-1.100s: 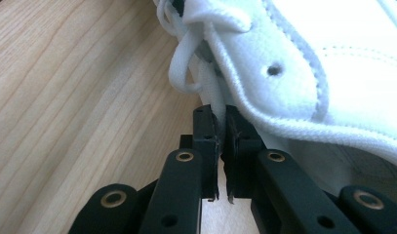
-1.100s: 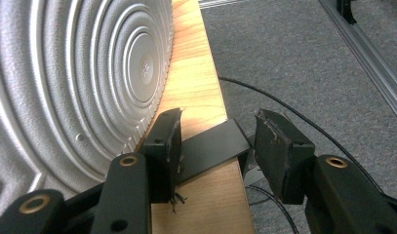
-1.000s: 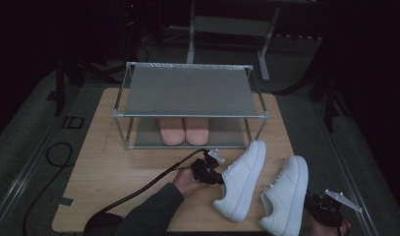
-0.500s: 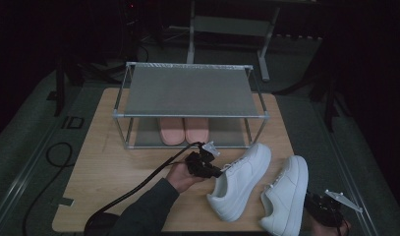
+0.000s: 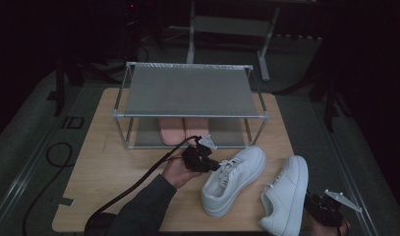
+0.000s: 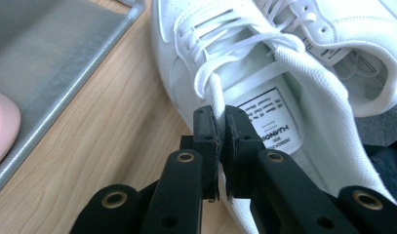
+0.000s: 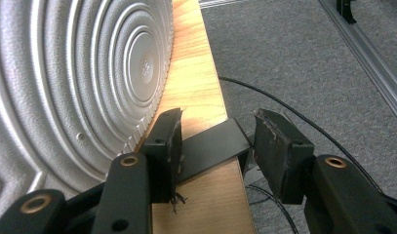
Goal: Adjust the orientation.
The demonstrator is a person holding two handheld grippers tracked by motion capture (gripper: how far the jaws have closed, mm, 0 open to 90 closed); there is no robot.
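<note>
The table (image 5: 114, 167) is pale wood with a fine grain and a matt finish; the rack (image 5: 190, 91) has thin bright metal rails and grey, cloth-like shelves; the white shoe (image 6: 303, 112) looks like smooth leather, lightly perforated, with woven cotton laces (image 6: 215, 83) and a ribbed cloth tongue; the second shoe's sole (image 7: 64, 83) is grey pebbled rubber in raised rings; the gripper pads (image 6: 206, 131) are matt black, slightly rough; the floor (image 7: 303, 63) is coarse grey carpet.

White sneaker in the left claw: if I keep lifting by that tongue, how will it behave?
The left claw pinches only the soft tongue of the white sneaker, so the tongue will probably stretch first. The shoe likely hangs toe-down and swings. It looks light; the fabric probably won't slip.
</note>
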